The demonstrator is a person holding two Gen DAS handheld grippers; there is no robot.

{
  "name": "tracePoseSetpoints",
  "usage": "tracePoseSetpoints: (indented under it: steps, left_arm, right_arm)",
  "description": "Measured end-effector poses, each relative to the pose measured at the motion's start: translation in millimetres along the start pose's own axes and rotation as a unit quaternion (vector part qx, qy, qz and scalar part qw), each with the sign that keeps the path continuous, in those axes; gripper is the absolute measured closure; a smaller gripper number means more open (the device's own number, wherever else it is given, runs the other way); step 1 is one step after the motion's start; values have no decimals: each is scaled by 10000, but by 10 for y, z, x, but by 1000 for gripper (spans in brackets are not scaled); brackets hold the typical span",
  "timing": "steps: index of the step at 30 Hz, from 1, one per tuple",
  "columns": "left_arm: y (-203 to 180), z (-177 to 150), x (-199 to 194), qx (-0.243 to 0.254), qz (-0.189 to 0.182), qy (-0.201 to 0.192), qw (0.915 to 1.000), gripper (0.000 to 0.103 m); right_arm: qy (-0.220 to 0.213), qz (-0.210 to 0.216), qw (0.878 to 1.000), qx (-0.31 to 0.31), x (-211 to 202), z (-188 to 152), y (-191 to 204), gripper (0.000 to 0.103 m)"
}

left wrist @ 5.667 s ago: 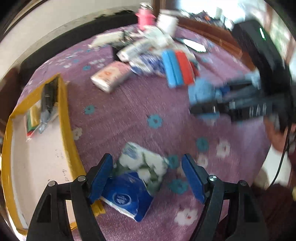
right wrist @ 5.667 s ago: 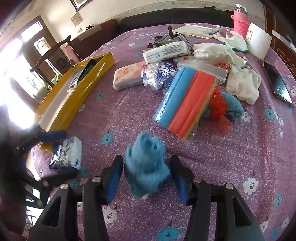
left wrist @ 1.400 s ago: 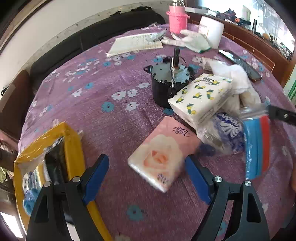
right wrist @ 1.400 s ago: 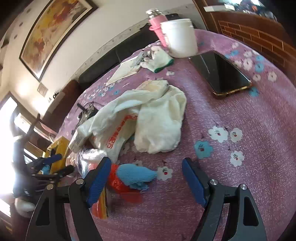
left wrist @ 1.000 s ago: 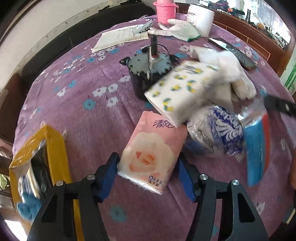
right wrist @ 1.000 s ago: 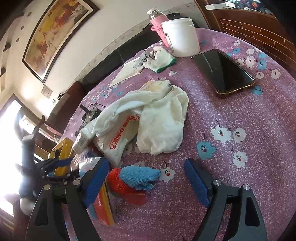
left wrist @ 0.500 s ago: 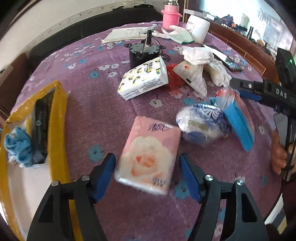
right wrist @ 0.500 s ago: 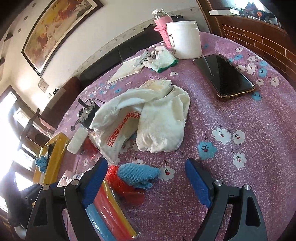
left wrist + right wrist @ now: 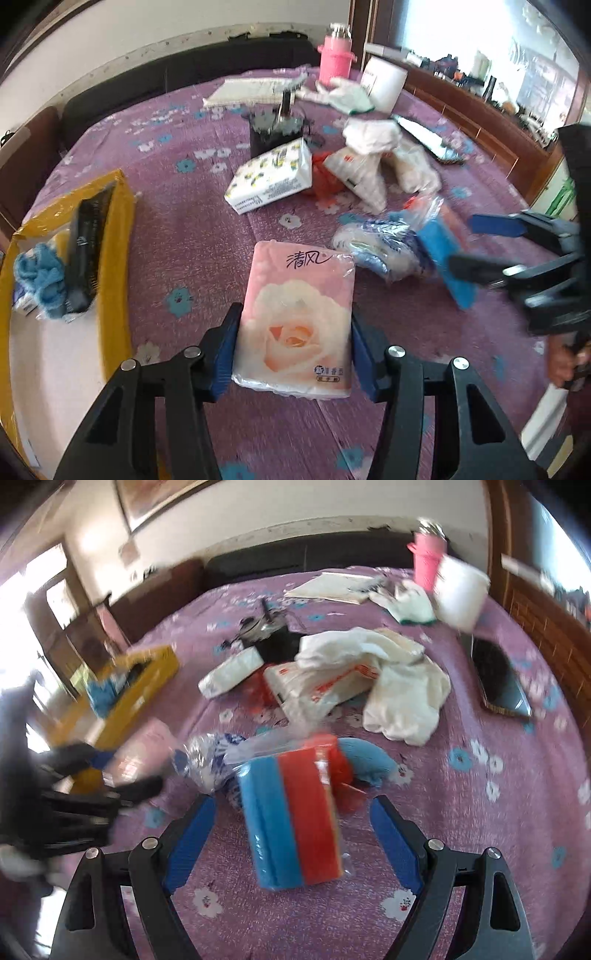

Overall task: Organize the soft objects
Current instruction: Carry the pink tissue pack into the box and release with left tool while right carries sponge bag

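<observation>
L gripper (image 9: pixel 293 343) has just closed onto the pink tissue pack (image 9: pixel 295 317) – long axis runs straight ahead – yellow box (image 9: pixel 114 236) lies to its left; R gripper (image 9: pixel 293 834) wide open, empty

Left wrist view: near end of pink tissue pack (image 9: pixel 295 317) sits between the blue pads (image 9: pixel 226 350), so its side faces are covered. To the right, the other gripper (image 9: pixel 480 243) is smeared by motion and hides part of the blue sponge pack (image 9: pixel 447 251); the hand (image 9: pixel 563 363) on it is cut by the frame edge. Yellow box (image 9: pixel 114 258), off to the left, also runs out of frame.

Right wrist view: whole frame blurred. Blue cloth (image 9: pixel 369 760) ahead is half hidden behind the sponge pack. Printing on the white bag (image 9: pixel 325 686) is unreadable.
</observation>
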State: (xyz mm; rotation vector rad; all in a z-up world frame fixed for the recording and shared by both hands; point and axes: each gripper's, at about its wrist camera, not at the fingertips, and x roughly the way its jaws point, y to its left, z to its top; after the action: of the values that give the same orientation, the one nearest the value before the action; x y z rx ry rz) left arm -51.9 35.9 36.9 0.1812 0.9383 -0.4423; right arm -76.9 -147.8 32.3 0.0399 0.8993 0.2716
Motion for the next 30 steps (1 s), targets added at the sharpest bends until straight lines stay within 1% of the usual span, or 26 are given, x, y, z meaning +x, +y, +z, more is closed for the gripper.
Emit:
tracePoseSetpoints:
  steps: [2, 4, 7, 8, 9, 12, 14, 17, 18, 22, 24, 25, 28, 30]
  left_arm:
    - [22, -37, -138, -70, -69, -116, 9999, 50]
    - [69, -73, -252, -177, -158, -197, 9995, 50]
    - [157, -126, -367, -382, -271, -279, 9985, 50]
    - [198, -147, -400, -470, -319, -312, 9979, 50]
    - [230, -162, -420, -524, -343, -338, 9975, 50]
    - [353, -230, -502, -744, -405, -442, 9954, 50]
    - [474, -298, -579, -939, -459, -516, 9932, 50]
    - [663, -392, -707, -1181, -457, -624, 9900, 50]
    - [744, -427, -758, -1257, -416, -658, 9890, 50]
    - [1195, -584, -924, -1617, 40, -699, 9843, 50]
    - [1466, -655, -940, -1907, 300, -582, 9795, 50]
    - [1650, -694, -931, -2119, 424, -459, 9753, 50]
    - [2017, -739, -892, -2464, 637, -239, 9668, 49]
    - [2217, -733, -849, -2622, 743, -120, 9621, 49]
  right_arm:
    - [95, -194, 9997, -110, 92, 0, 62, 14]
    - [142, -300, 9994, -63, 157, -11, 50, 18]
    - [236, -227, 9994, 135, 187, -47, -60, 32]
    - [279, -161, 9993, 189, 189, -66, -86, 43]
    - [327, -106, 9992, 208, 186, -85, -97, 50]
    - [329, -69, 9993, 175, 129, -158, -114, 54]
    - [288, -79, 9994, 166, 66, -202, -116, 56]
    - [97, -117, 9997, 190, -94, -223, -103, 56]
    - [24, -102, 9997, 206, -154, -205, -86, 56]
    - [-244, 82, 9995, 196, -415, -98, 23, 56]
    - [-299, 311, 9989, 178, -484, -12, 135, 55]
    - [-313, 420, 9985, 161, -494, 24, 208, 55]
    - [-227, 835, 9962, 69, -436, 156, 475, 55]
    - [-129, 1011, 9948, -2, -368, 225, 648, 55]
